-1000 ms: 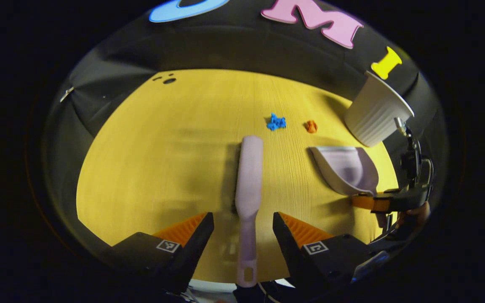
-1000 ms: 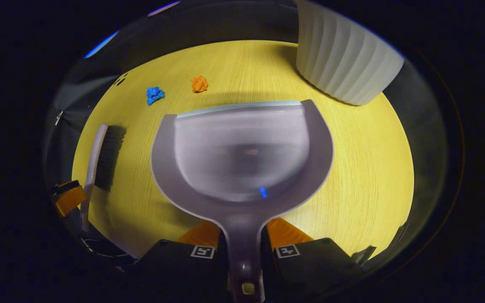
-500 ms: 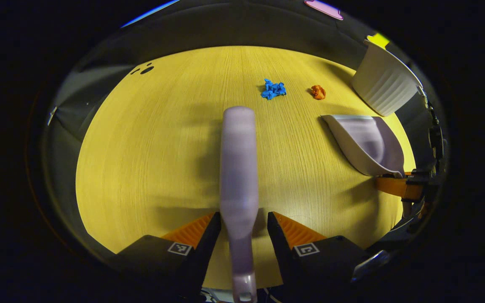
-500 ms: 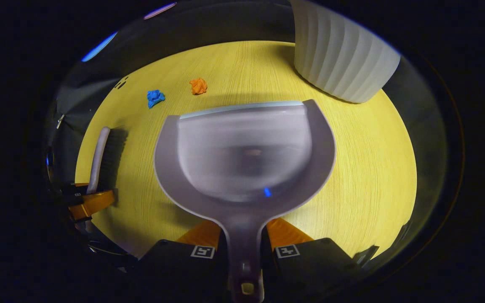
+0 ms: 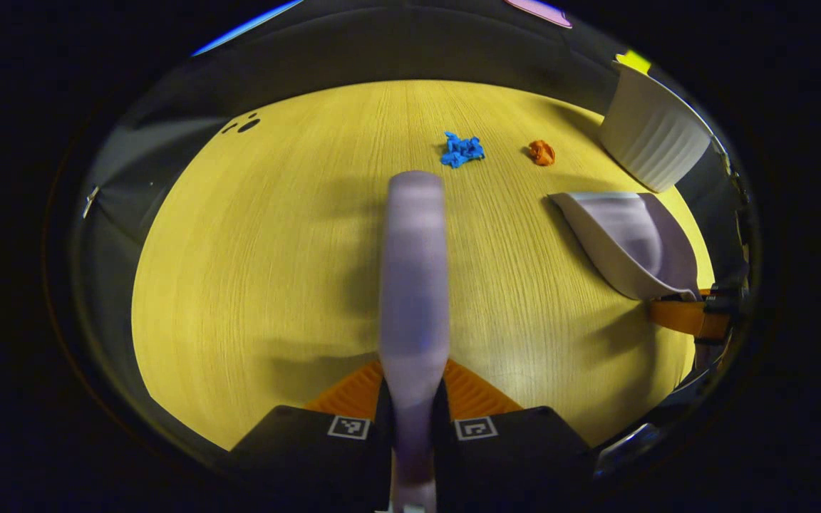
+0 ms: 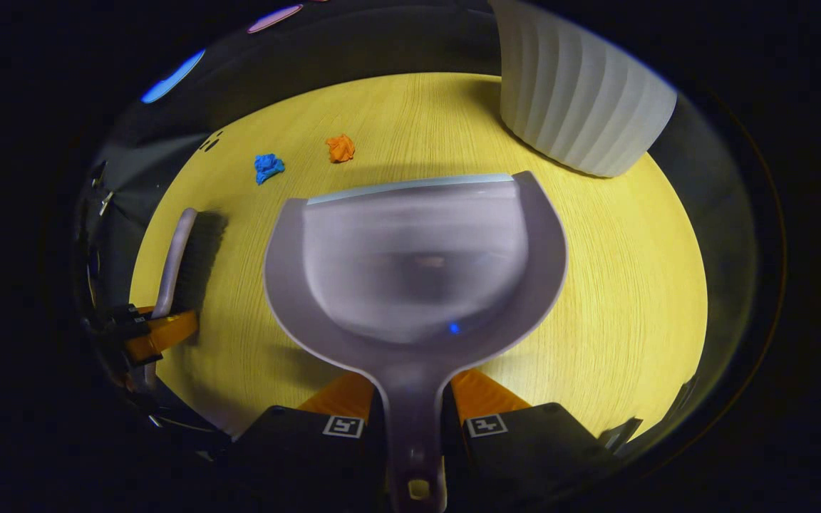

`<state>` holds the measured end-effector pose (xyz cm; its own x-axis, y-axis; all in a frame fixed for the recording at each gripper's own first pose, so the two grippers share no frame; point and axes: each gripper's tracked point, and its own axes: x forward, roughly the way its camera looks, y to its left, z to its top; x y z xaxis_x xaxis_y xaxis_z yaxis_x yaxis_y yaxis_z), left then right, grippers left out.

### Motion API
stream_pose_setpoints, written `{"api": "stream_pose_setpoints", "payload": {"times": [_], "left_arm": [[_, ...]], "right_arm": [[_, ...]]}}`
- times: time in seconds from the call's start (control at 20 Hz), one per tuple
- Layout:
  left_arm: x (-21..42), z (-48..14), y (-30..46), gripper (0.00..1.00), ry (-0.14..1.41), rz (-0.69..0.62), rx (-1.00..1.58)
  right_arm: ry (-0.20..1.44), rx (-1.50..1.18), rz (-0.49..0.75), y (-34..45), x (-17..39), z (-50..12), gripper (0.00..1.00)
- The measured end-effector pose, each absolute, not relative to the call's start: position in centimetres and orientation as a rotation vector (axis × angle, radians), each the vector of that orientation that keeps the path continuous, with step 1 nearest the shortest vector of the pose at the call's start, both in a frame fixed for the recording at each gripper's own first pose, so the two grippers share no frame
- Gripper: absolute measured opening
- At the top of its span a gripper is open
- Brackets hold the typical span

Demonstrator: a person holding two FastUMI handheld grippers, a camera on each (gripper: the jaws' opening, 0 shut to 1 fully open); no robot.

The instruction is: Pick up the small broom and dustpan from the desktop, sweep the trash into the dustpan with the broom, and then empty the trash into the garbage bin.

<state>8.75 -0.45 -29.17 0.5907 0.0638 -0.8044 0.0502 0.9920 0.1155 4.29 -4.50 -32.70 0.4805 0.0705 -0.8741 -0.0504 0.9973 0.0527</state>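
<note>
Left gripper view: left tongs (image 5: 412, 410) are clamping the lilac plastic broom (image 5: 414, 285) handle; right tongs (image 6: 412, 406) are gripping the lilac plastic dustpan (image 6: 414, 263) handle, scraps at eleven o'clock.

In the left gripper view the broom (image 5: 414, 278) appeared smeared, and I could not see its bristles beneath its back; its handle end ran out at the bottom edge. The garbage bin (image 5: 653, 135) was cut at its rim by the view's margin. In the right gripper view the dustpan (image 6: 414, 263) looked hazy inside, its handle passed between my fingers, and the garbage bin's (image 6: 581, 107) top lay outside the view.
</note>
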Motion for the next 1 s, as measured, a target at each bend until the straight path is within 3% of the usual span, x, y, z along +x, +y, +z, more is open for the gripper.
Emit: {"api": "stream_pose_setpoints", "payload": {"times": [0.45, 0.85, 0.9, 1.0], "left_arm": [[11.5, -26.0, 0.6, 0.24, 0.868, -0.026, 0.179], [20.7, -23.1, 3.6, 0.24, 0.921, -0.085, 0.291], [21.8, -23.1, 3.2, 0.24, 0.935, -0.108, 0.293], [24.2, -23.2, 2.9, 0.24, 0.957, -0.150, 0.338]], "right_arm": [[1.081, -0.015, 0.127, -5.2, 3.7, -32.6, 0.37], [1.051, -0.174, 0.204, -7.8, 4.3, -31.0, 0.37], [1.051, -0.193, 0.218, -8.0, 4.4, -30.7, 0.41], [1.056, -0.221, 0.244, -8.3, 4.5, -30.7, 0.37]]}}
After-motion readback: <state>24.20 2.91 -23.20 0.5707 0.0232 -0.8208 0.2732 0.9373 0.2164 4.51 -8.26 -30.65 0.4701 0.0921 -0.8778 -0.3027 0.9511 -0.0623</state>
